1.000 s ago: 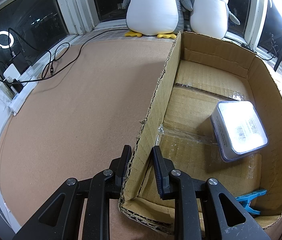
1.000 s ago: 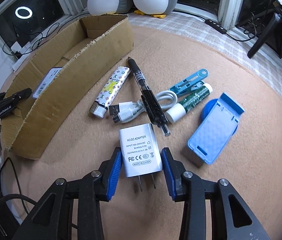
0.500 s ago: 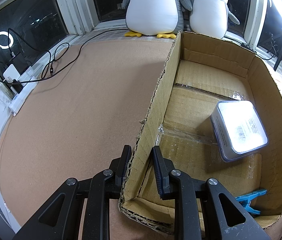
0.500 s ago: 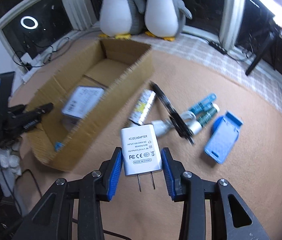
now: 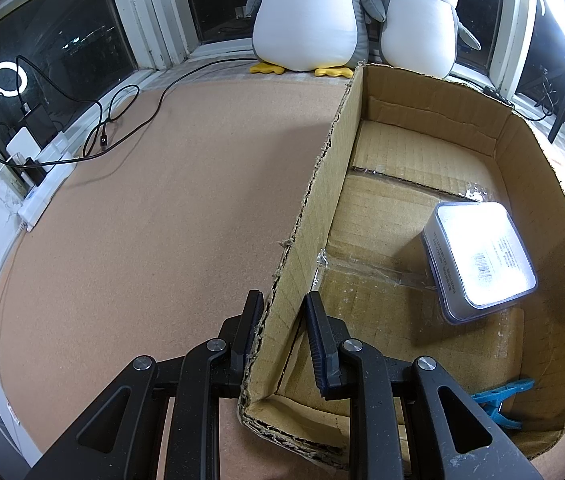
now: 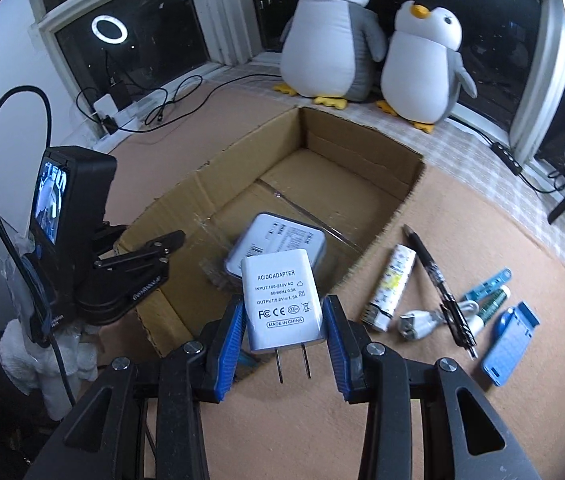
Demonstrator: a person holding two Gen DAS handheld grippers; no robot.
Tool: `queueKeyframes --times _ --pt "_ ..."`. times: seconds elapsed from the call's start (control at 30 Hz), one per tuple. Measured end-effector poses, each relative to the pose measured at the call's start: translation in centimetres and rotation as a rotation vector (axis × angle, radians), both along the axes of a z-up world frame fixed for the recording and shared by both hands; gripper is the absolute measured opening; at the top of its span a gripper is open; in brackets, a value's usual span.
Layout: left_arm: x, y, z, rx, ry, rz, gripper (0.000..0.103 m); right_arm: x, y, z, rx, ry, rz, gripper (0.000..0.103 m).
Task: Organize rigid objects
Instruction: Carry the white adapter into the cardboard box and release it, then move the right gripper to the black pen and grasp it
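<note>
A case (image 5: 478, 256) and clip (image 5: 498, 400) lie in the box (image 6: 378, 160), the left gripper (image 5: 282, 320) clamps its wall, the right gripper (image 6: 285, 328) holds the adapter (image 6: 280, 304), and five items wait.

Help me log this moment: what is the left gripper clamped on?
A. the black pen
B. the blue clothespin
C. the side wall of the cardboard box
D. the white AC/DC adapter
C: the left gripper has its fingers on either side of the cardboard box wall near the corner, while the white adapter sits in the right gripper.
</note>
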State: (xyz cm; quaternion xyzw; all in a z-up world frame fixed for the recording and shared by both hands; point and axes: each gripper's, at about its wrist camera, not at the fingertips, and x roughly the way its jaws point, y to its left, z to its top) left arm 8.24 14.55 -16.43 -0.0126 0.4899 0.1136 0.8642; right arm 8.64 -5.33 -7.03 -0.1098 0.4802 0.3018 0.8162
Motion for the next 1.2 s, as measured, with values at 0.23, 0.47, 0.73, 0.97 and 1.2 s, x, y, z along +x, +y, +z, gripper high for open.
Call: queueKeyframes --times 0.23,0.47,0.73,0.97,1.2 --pt "0.0 0.0 0.0 0.0 0.0 0.0 0.024 -0.1 2.5 -0.8 -0.009 0.01 0.039 0.036" --pt "0.0 0.0 0.0 0.0 0.0 0.0 0.023 -0.2 3.4 -1.7 -0.014 0.026 0.049 0.036" --pt "0.0 0.0 0.0 0.002 -0.001 -0.001 0.024 -0.1 3.7 -1.7 -0.001 0.03 0.054 0.054" --pt "0.1 -0.1 0.0 0.001 -0.002 0.002 0.024 -0.3 3.2 -1.0 0.024 0.023 0.05 0.056" --pt "0.0 -0.1 0.0 0.001 -0.003 0.002 0.024 0.1 0.9 -0.2 0.042 0.033 0.037 0.056"
